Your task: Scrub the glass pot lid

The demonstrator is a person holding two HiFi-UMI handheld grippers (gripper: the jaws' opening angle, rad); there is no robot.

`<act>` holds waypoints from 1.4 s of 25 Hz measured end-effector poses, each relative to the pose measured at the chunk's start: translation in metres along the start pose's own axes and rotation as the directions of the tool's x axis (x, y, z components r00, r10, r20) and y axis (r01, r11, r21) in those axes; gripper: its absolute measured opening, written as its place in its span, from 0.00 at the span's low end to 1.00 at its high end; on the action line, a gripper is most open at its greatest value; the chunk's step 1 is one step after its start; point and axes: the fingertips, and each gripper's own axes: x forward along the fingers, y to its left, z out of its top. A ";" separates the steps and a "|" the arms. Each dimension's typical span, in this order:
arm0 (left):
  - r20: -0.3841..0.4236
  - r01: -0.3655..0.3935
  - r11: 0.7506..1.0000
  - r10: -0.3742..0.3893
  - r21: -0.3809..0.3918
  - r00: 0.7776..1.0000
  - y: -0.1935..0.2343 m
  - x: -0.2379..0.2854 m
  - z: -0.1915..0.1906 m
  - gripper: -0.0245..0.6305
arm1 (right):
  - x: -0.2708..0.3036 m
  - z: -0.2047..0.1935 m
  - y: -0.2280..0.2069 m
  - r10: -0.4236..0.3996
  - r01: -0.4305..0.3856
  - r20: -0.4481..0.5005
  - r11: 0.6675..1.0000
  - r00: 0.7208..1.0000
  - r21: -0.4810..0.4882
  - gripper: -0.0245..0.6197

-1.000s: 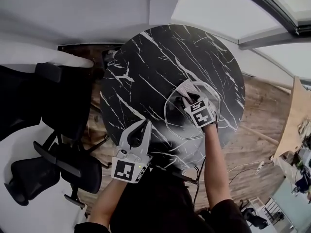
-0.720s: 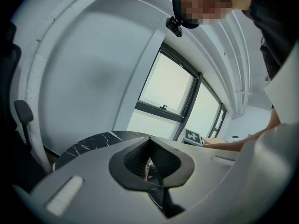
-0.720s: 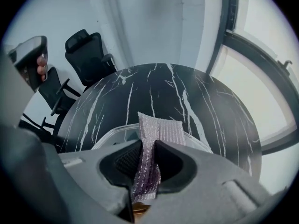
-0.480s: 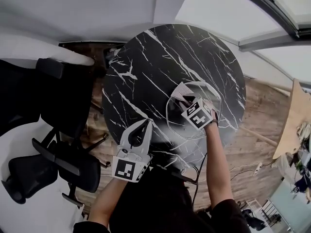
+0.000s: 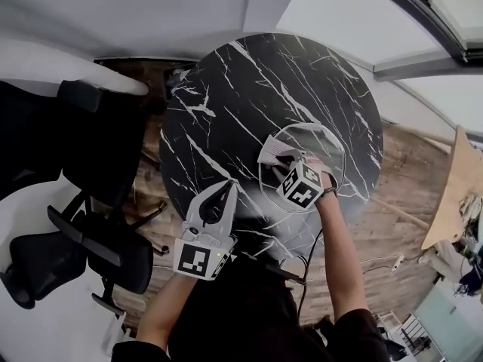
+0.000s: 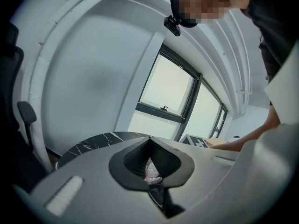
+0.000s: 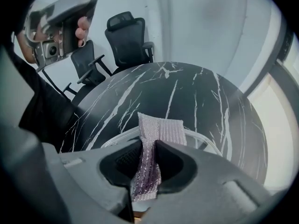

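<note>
One round black marble table [image 5: 249, 89] fills the middle of the head view, and the one glass lid [image 5: 330, 157] lies flat on it toward the right side. The right gripper [image 5: 284, 162] is over the lid's left half, clamped on a single silvery scrub cloth [image 5: 272, 148]. The right gripper view shows this best: the mesh is pinched between the two pads and its free end lies forward over the lid's clear rim. The left gripper [image 5: 225, 190] is at the lower centre of the head view, over the table's near edge and well apart from the lid. Its own view shows the jaws drawn together with nothing gripped, and beyond them a tall window [image 6: 170, 90] that only this view takes in. Two black office chairs [image 5: 94, 145] stand at the left of the head view, off the table; both also show at the upper left of the right gripper view.
</note>
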 end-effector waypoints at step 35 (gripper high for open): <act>0.000 0.009 0.999 -0.009 0.049 1.000 -0.078 -0.002 -0.011 0.04 | 0.009 -0.057 0.134 0.107 -0.101 0.108 0.993 0.988 -0.060 0.17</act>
